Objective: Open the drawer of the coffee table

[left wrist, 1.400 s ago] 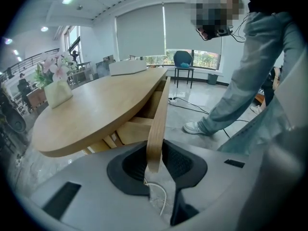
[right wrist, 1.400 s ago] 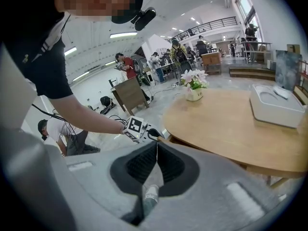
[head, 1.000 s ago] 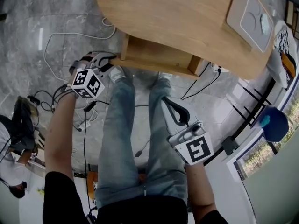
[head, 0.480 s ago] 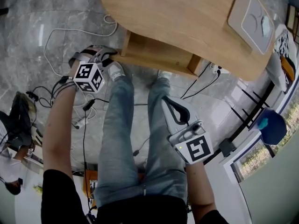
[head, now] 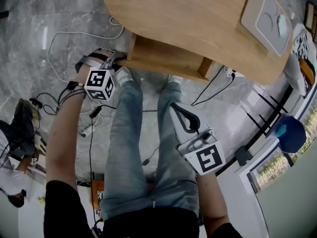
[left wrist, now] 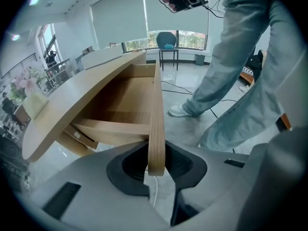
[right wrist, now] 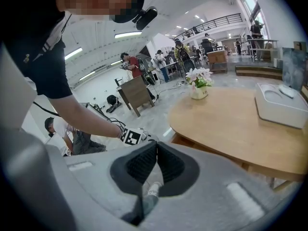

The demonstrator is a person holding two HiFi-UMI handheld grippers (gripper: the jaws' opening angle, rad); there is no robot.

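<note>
Two grippers: only my left gripper (left wrist: 156, 166) is working. Its dark pads are pinched onto the thin end of the light wooden drawer front (left wrist: 156, 114), and the board fills the narrow gap between the jaws.
Right gripper: my right gripper (right wrist: 155, 163) has its jaws pressed together on nothing. It hangs at lower centre of the head view, over the blue jeans leg (head: 173, 177).
Drawer: the pale wood drawer (head: 166, 58) sits under the near rim of the oval wooden coffee table (head: 198, 14), upper middle of the head view. I judge it partly drawn out, since its bare inside shows at centre left of the left gripper view.
Step in hand: drawing the drawer further out by the end of its front, as I read it.
Pull line: I'd haul straight along the drawer's run, toward the bottom of the head view, slowly and evenly.
Risk: my hold is at one end of the front, so a sideways tug could skew the drawer and jam it.
Wrist: keep the board flat between the pads, with no rolling and a steady squeeze, or the thin edge may slip out.
Floor: the white cable (head: 74, 36) loops on the grey stone at upper left, so I'd step back carefully.
</note>
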